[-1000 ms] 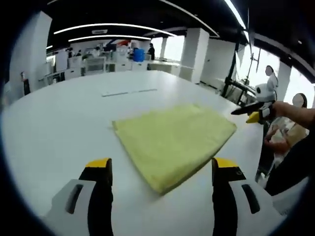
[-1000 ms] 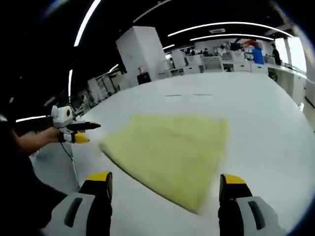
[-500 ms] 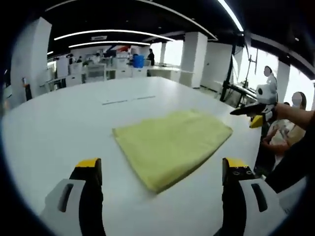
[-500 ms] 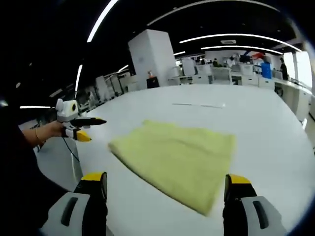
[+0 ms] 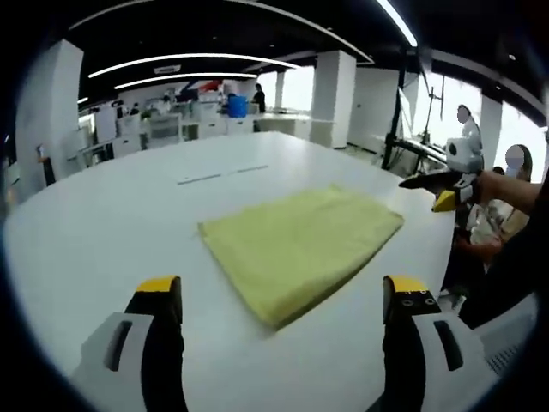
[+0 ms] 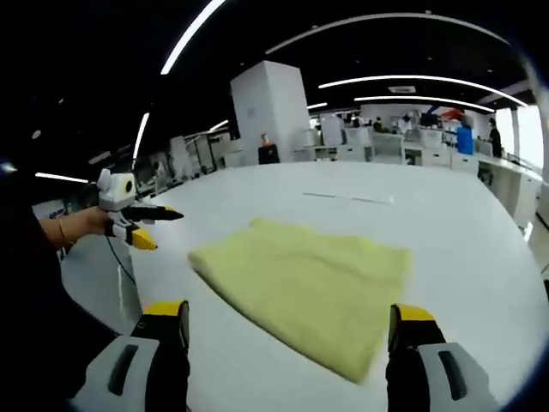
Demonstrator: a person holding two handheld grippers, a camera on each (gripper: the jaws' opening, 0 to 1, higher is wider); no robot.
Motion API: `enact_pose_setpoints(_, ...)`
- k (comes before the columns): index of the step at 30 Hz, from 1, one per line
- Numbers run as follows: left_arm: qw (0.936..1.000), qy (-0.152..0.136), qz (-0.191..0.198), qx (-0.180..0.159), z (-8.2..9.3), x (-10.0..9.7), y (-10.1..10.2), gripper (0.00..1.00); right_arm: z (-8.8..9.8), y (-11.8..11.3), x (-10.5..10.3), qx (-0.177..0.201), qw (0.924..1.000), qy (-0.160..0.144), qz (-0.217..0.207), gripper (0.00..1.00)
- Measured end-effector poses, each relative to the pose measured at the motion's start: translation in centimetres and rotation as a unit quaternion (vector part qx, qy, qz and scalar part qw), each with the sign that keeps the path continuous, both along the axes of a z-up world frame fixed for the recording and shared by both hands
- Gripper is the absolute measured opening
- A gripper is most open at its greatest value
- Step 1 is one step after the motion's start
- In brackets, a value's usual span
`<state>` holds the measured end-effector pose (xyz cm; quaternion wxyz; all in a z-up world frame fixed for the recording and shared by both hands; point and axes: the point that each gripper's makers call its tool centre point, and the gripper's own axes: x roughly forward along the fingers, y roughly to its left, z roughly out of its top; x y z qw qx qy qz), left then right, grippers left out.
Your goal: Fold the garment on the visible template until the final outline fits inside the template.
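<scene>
A yellow garment (image 5: pixel 300 245) lies folded into a flat rectangle on the white table (image 5: pixel 103 215); the same garment (image 6: pixel 309 283) sits mid-table in the right gripper view. My left gripper (image 5: pixel 281 290) hovers open just short of its near corner, with nothing between the jaws. My right gripper (image 6: pixel 287 311) is also open and holds nothing, hanging before the cloth's near edge. Each gripper appears in the other's view, held in a hand beyond the table edge: the right gripper (image 5: pixel 425 193) and the left gripper (image 6: pixel 161 228).
A thin line mark (image 5: pixel 223 174) runs across the table beyond the garment, and the line mark (image 6: pixel 347 197) is visible from the other side too. People (image 5: pixel 467 129) stand past the table's edge. Desks and pillars (image 6: pixel 270 112) fill the far room.
The left gripper's jaws have spread wider and both cameras have drawn back a little. The garment lies as before.
</scene>
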<state>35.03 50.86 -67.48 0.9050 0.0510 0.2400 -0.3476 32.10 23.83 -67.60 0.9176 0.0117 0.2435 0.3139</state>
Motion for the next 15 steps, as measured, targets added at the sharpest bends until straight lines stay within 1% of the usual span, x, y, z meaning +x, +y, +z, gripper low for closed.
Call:
enact_pose_setpoints(8,0.9999,0.010,0.001,0.008,-0.6,-0.3,-0.2,0.93,-0.4,0.0,0.0,-0.003,1.0000,0.007,-0.002,0.94)
enact_pose_setpoints(11,0.9998,0.018,0.007,0.008,-0.9,-0.2,-0.3,0.92,-0.5,0.1,-0.1,-0.003,0.9999,0.012,-0.001,0.93)
enact_pose_setpoints(15,0.9997,0.022,0.006,0.013,-1.2,-0.3,-0.5,0.91,-0.7,0.1,-0.1,-0.007,0.9999,0.014,0.000,0.94)
